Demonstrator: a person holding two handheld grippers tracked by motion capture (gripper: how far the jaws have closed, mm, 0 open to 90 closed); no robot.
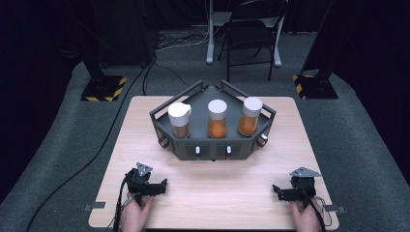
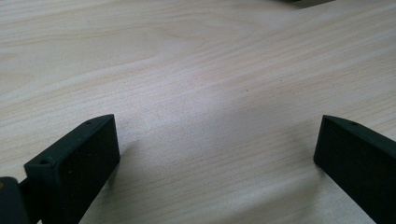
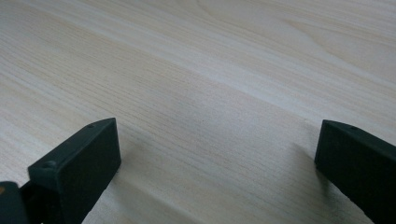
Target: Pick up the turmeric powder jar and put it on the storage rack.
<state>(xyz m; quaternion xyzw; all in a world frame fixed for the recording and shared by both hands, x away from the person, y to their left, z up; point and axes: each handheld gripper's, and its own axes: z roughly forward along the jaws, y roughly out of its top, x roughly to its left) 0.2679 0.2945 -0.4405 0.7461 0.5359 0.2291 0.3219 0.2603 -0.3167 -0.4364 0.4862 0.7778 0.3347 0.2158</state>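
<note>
1. Your left gripper (image 1: pixel 163 184) rests low on the near left of the table (image 1: pixel 241 186), jaws spread wide apart with only bare wood between them; it points inward, toward the table's middle.
2. Your right gripper (image 1: pixel 275 189) sits at the near right, jaws likewise wide apart and holding nothing, pointing inward toward the left one.
3. Your hands grip both tools from the near edge, wrists low, the two grippers well apart.
4. The grey rack (image 1: pixel 212 147) stands beyond them at the table's far middle, its flat front facing you.
5. Three jars stand upright in it, long axes vertical: left jar (image 1: pixel 179 121), middle jar (image 1: pixel 217 119), right jar (image 1: pixel 250 117), each white-capped with orange contents.
6. No writing is legible on them.
</note>
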